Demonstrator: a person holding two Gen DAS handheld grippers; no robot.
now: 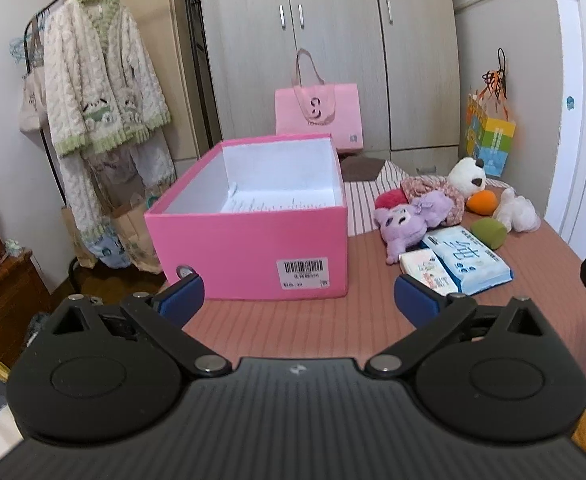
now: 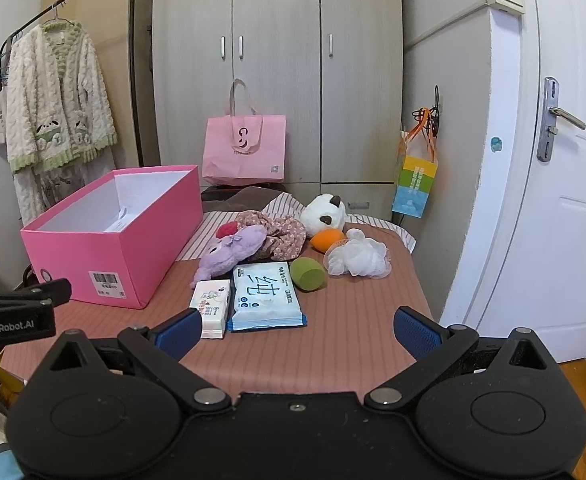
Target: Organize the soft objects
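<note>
**A bedroom at home**

A tall three-door wardrobe [image 2: 277,72] fills the wall at twelve o'clock. At ten o'clock a fluffy cream-and-green robe [image 1: 101,76] hangs from a black clothes rail [image 2: 129,64]. A white door [image 2: 565,184] with a metal lever handle stands at two o'clock. Shopping bags lean against the wardrobe, and plush toys [image 2: 285,228] lie on a surface covered in striped pink cloth [image 2: 333,344].

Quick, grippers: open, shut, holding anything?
Left gripper: open, empty, facing the pink box.
Right gripper: open, empty, short of the tissue packs.
</note>
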